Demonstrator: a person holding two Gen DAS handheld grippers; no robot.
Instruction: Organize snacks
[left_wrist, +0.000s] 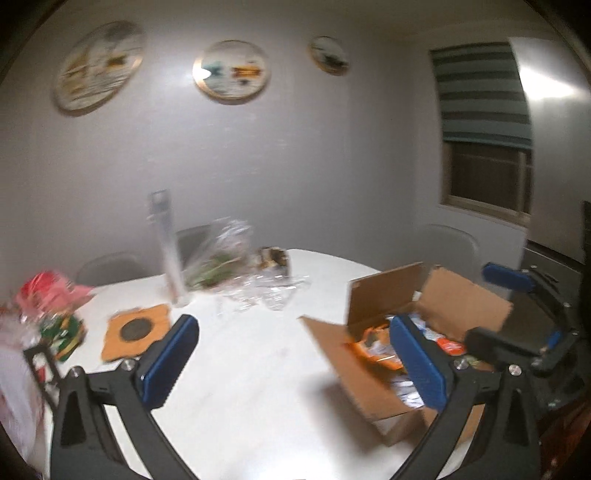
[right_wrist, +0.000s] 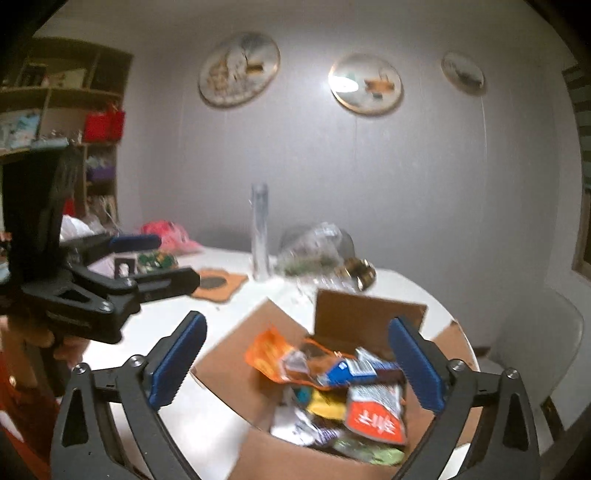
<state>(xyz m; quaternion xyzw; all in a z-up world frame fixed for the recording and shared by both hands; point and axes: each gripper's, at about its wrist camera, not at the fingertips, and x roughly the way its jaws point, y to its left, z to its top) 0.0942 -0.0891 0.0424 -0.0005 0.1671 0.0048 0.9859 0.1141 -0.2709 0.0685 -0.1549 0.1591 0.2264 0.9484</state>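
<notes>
Cardboard box (right_wrist: 354, 317), flaps open, sits at the near right of the white round table (left_wrist: 258, 350), filled with snack packets (right_wrist: 373, 410). The right gripper (right_wrist: 295, 369) hovers over it, jaws spread wide and empty. The left gripper (left_wrist: 291, 362) is just left of the box above bare tabletop, equally wide, holding nothing. An orange coaster (left_wrist: 136, 332) lies far left.

Left gripper (left_wrist: 295, 363), right gripper (right_wrist: 295, 365): jaws apparently wide, empty.
</notes>
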